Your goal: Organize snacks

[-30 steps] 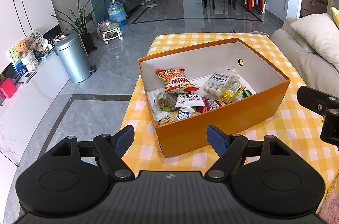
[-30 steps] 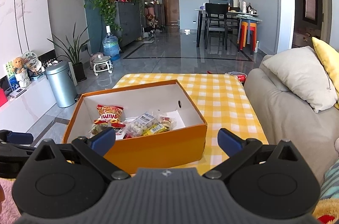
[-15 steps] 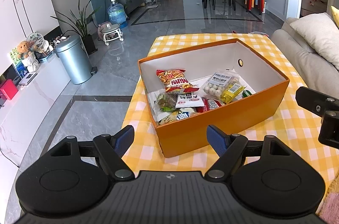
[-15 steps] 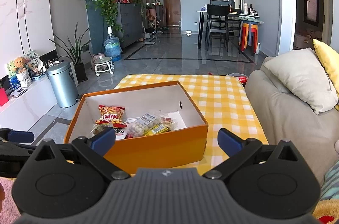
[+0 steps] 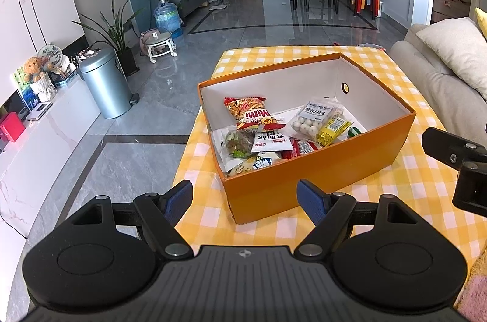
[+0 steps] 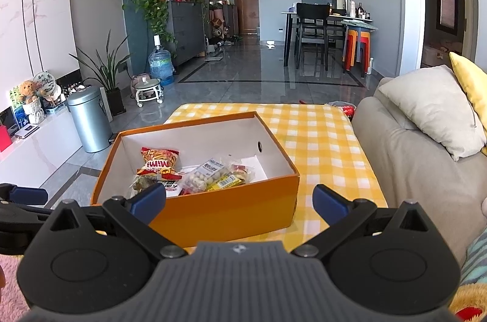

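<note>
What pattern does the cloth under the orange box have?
Yellow and white checks on the cloth; the right wrist view shows it best.

I see a matt cardboard box [image 5: 319, 169], glossy plastic snack packs [image 5: 252, 116], checked cloth [image 5: 426, 188], polished floor [image 5: 243, 41].

bright daylight | floor [image 5: 249, 17] glare | sharp focus | fisheye-bent, dark corners

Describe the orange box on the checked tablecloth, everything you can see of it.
The orange box is an open, lidless rectangular carton, apparently cardboard, orange outside and white inside, with a small round hole in one end wall. It sits flat and skewed on the yellow-checked tablecloth. Snack packets lie on its floor toward one end, among them a red Mimi bag. Neither gripper touches it.
</note>
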Tool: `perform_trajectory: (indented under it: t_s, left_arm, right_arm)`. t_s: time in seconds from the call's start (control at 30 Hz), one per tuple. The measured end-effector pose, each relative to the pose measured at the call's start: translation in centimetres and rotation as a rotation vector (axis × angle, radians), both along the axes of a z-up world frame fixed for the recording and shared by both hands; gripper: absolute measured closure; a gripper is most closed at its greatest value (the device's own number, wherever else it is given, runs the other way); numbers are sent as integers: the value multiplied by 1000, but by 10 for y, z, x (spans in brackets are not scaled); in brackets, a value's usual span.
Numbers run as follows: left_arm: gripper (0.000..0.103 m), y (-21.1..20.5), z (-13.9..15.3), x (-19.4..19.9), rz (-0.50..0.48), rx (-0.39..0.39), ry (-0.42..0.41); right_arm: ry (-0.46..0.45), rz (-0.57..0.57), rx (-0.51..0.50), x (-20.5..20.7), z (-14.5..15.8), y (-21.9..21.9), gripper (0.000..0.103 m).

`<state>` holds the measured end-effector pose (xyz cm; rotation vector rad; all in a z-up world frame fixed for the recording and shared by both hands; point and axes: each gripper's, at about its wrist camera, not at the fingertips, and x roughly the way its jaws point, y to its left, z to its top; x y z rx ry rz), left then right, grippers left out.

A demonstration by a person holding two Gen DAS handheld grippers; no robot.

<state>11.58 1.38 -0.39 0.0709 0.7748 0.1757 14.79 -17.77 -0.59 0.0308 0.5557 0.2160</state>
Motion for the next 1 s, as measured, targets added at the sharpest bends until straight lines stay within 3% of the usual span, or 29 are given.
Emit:
perform_trajectory:
  t_s: [1.0]
  left_arm:
    - [13,-4,8,-6,-19,-13,-25]
  right_arm:
    - [59,-10,-6,4,-7,0,4]
